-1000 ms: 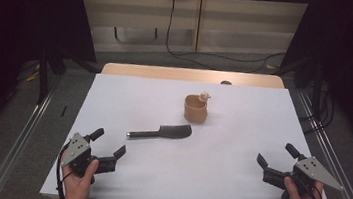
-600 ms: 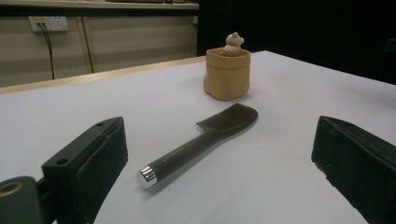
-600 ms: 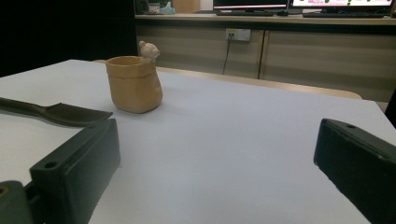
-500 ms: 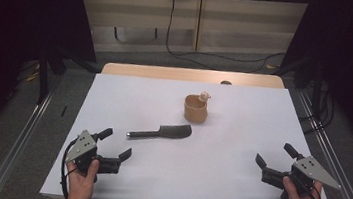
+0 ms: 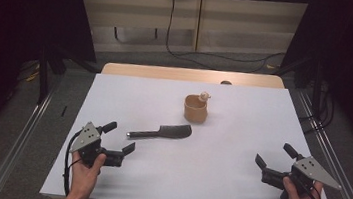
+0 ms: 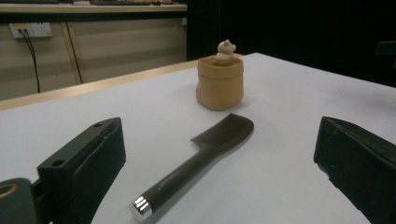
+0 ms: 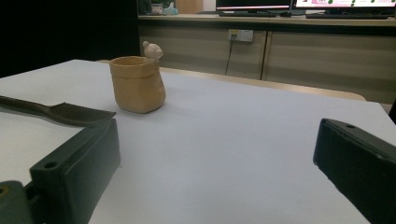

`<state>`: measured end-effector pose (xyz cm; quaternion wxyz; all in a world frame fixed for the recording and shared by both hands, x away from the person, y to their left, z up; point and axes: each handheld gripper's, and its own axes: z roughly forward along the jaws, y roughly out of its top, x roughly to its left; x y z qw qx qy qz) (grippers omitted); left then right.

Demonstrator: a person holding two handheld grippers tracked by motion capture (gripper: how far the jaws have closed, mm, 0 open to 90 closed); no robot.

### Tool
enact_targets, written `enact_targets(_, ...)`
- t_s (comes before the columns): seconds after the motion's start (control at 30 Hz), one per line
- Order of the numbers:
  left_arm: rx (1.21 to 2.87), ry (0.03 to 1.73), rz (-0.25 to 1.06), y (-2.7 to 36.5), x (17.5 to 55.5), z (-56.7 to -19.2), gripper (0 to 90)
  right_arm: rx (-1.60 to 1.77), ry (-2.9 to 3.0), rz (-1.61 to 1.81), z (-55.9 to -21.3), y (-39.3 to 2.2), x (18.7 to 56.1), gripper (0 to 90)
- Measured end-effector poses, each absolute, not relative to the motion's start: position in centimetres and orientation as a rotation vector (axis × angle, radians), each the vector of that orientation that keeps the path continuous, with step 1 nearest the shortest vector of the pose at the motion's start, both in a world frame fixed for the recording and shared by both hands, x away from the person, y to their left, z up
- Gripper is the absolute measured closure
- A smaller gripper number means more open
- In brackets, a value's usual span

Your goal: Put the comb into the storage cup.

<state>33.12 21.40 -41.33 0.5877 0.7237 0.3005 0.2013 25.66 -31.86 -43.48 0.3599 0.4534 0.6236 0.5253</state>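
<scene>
So there's a dark spatula-looking tool (image 5: 161,131) lying flat on the white table (image 5: 235,186), a bit left of the middle, its handle end with a small silver cap pointing at the person's left side. Just behind its blade end, a little to the right and not touching, sits a small tan pot (image 5: 195,108) with a tiny bear figure (image 5: 204,96) perched on its rim. The left gripper (image 5: 118,138) sits close to the handle end, jaws spread wide with nothing between them; its own view has the tool lying right in the gap ahead. The right gripper (image 5: 274,156) is well off at the near right edge, also wide open and holding nothing, hand wrapped round the back.
</scene>
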Motion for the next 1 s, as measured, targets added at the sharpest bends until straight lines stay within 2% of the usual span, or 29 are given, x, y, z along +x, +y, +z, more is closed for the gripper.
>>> enact_targets(0.23, 1.674, 0.702, 0.457, 21.2, 34.5, -41.2, 3.1, 1.169, 1.609, 1.349, -43.5, -31.9, 25.7, 0.1)
enact_targets(0.77, 1.755, 0.690, 0.442, 20.7, 37.1, -41.9, 3.2, 1.171, 1.614, 1.362, -43.6, -31.9, 25.8, 0.1)
enact_targets(1.0, 1.704, 0.722, 0.478, 20.6, 38.1, -41.7, 3.2, 1.174, 1.615, 1.358, -43.6, -31.8, 25.8, 0.2)
